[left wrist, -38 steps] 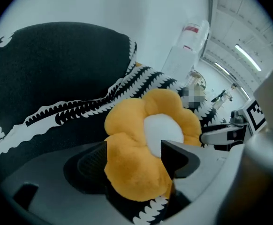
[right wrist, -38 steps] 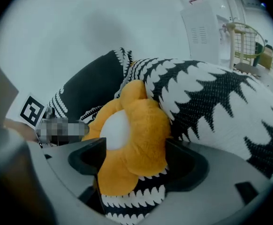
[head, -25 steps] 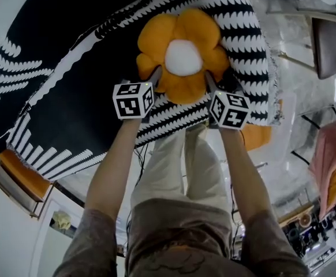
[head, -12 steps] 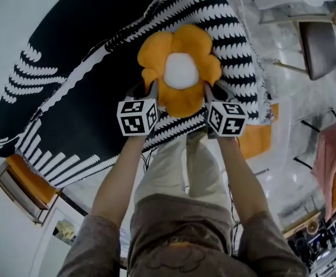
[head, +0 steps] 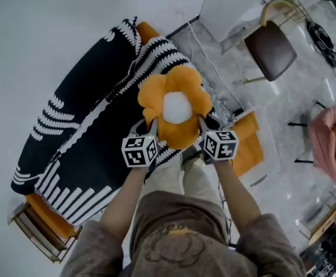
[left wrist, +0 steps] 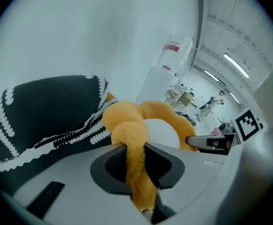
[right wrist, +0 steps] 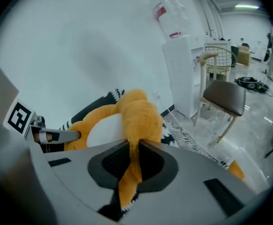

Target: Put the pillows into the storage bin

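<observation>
Head view: a soft orange flower-shaped plush pillow (head: pixel 176 109) hangs over a black-and-white patterned blanket (head: pixel 81 137), between the left gripper (head: pixel 147 126) and right gripper (head: pixel 206 123). Left gripper view, then right gripper view: each claw has just been closing and pinches one squashy petal. The pillow looks light, and the petals seem the best place to hold it.

One flower pillow (head: pixel 176 111), two grippers (head: pixel 149 128) (head: pixel 204 127) — one striped blanket (head: pixel 81 126), one brown chair (head: pixel 271 51)

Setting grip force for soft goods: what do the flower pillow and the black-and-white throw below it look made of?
Flower pillow: orange plush petals, white plush centre, matte and fuzzy, likely stuffed; a petal squashes thin in the left tool and another in the right tool. Black-and-white throw: looks woven or knitted, matte; it drapes in folds. Fibre cannot be told.
</observation>
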`<state>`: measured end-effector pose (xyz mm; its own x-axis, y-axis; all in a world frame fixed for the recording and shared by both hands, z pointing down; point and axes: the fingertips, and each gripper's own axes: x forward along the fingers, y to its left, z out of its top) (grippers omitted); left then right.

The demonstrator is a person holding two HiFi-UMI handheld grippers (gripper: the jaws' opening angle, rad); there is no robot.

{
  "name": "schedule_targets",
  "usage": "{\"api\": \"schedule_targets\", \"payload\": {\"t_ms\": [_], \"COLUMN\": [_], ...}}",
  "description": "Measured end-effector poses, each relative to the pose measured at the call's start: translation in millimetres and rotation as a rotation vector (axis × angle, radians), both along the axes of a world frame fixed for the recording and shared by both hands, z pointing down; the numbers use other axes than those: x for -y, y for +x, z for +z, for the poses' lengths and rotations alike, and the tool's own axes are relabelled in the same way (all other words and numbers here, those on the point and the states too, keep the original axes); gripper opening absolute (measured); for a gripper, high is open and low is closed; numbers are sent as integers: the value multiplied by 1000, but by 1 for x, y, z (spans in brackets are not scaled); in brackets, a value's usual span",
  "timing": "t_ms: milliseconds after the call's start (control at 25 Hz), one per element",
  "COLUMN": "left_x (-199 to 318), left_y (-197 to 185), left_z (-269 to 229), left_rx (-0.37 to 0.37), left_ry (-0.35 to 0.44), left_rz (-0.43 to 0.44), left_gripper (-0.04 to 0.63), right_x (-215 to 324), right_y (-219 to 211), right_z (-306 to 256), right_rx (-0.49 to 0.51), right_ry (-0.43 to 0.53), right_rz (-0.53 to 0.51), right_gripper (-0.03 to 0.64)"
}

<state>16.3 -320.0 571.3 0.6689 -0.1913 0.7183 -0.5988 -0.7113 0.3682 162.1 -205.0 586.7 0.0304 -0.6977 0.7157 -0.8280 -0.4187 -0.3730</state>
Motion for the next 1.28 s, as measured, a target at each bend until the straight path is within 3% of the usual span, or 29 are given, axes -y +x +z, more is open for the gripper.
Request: {"api": "schedule_targets", "payload": {"t_ms": [320,440,800,1080,1280], "left_x": [-102,-151,-331,-484,-569], "left_y": [97,138,225,279,305], "left_z": [-94,-113,-138,-124,-111], "left_rx": [-87,-118,-156,-155,-140], "left_ry": [34,43,54,32,5], "left_rz": [221,341,623,836,992], "left_gripper": [60,60,60,60,60], "right_x": [-128,-187,-390,-551,-636], "right_y": [73,99,139,153,151], "right_z": [-93,-114,-143,-136,-128], "right_rx": [-61,-86,-144,-154,-156], "right_ry": [70,92,108,79,58], "right_rz": [217,333,586,783,925], "right_gripper": [35,35,37,37,37]}}
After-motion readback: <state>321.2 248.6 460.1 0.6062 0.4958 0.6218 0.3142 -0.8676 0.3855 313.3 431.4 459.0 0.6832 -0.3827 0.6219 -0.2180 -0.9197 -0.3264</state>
